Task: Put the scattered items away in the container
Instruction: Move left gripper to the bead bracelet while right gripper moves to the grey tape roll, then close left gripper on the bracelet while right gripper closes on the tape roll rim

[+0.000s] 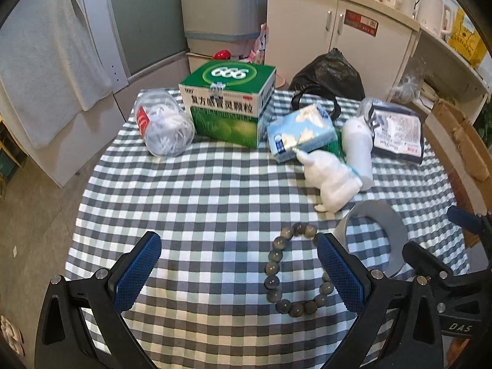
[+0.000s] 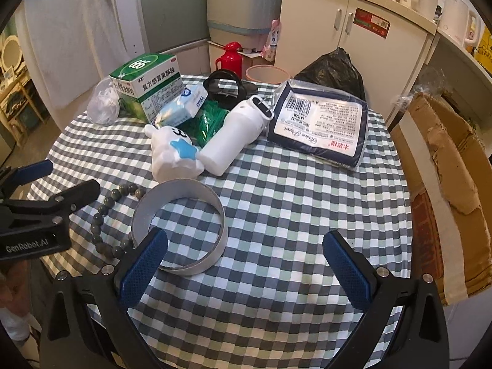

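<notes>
the bead bracelet (image 1: 296, 269) lies flat on the checked tablecloth (image 1: 215, 190), just beside the grey tape ring (image 2: 181, 227). the left gripper (image 1: 238, 272) hangs over the bracelet, jaws spread wide, nothing held. the right gripper (image 2: 244, 269) is likewise agape and empty, its left finger (image 2: 144, 264) at the ring's rim. behind them lie a white toy (image 2: 173, 153), a white bottle (image 2: 233, 135) and a green box (image 1: 227, 104).

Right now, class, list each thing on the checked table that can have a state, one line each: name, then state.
left gripper: open, holding nothing
right gripper: open, holding nothing
bead bracelet: lying flat, in a loop
grey ring: standing on its edge, hollow
white bottle: lying on its side
white toy: tipped over
green box: shut, taped
tissue pack: sealed, lying flat
</notes>
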`<action>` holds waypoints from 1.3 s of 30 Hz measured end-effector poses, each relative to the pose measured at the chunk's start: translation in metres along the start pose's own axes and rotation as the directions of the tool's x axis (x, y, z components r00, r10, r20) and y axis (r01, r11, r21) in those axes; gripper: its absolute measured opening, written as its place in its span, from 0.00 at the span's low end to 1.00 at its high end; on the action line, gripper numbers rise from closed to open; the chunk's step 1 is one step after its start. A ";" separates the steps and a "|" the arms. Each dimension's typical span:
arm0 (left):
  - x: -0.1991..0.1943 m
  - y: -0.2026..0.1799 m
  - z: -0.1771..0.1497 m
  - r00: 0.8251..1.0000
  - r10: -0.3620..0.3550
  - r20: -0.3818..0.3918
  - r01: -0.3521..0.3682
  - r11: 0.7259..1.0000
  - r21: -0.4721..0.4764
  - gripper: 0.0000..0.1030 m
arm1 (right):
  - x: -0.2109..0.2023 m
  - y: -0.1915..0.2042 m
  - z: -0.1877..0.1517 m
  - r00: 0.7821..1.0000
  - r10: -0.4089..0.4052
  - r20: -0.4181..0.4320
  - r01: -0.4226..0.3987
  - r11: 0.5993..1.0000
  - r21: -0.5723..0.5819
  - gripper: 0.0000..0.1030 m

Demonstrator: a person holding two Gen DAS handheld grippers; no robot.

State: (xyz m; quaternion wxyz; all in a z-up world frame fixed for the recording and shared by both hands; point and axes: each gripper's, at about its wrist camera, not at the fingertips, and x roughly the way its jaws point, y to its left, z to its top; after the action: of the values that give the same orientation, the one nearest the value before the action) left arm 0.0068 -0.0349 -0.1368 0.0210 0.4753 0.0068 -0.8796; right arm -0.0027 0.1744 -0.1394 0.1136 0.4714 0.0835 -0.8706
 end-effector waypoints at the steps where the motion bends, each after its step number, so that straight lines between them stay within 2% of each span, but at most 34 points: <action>1: 0.002 0.000 -0.001 1.000 -0.001 -0.005 0.001 1.000 0.000 1.00 | 0.001 0.000 -0.001 1.000 0.001 -0.002 -0.001 1.000 -0.001 0.97; 4: 0.007 0.000 -0.004 1.000 -0.006 -0.015 0.006 1.000 -0.001 1.00 | 0.004 0.002 -0.002 1.000 0.002 -0.010 -0.002 1.000 -0.005 0.90; 10: 0.016 -0.001 -0.009 0.999 -0.024 -0.032 0.024 1.000 -0.001 1.00 | 0.011 0.002 -0.003 1.000 0.011 -0.026 -0.011 1.000 -0.001 0.86; 15: 0.023 -0.003 -0.014 0.999 -0.021 -0.043 0.022 1.000 0.009 0.99 | 0.018 0.004 -0.004 0.999 0.017 -0.041 -0.017 1.000 -0.003 0.76; 21: 0.036 -0.003 -0.014 0.999 -0.010 -0.051 0.011 1.000 0.014 0.90 | 0.023 0.005 -0.004 0.998 0.028 -0.050 -0.028 1.000 -0.004 0.66; 23: 0.040 -0.002 -0.015 0.998 -0.016 -0.059 0.017 1.000 0.009 0.81 | 0.023 0.005 -0.004 0.998 0.030 -0.050 -0.031 0.999 -0.008 0.64; 34: 0.043 -0.012 -0.016 0.998 -0.042 -0.042 0.043 0.999 0.021 0.59 | 0.030 0.009 -0.004 0.996 0.059 -0.059 -0.060 0.998 -0.008 0.55; 36: 0.044 -0.012 -0.015 0.998 -0.053 -0.044 0.054 0.998 0.013 0.53 | 0.032 0.011 -0.003 0.996 0.063 -0.061 -0.063 0.998 -0.005 0.53; 39: 0.044 -0.013 -0.014 0.996 -0.069 -0.047 0.070 0.997 0.012 0.38 | 0.033 0.010 -0.005 0.995 0.069 -0.066 -0.069 0.998 0.000 0.51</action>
State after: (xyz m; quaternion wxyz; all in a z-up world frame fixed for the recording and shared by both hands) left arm -0.0060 -0.0232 -0.1815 -0.0130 0.4952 0.0181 -0.8685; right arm -0.0139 0.1619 -0.1702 0.1415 0.5022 0.0720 -0.8500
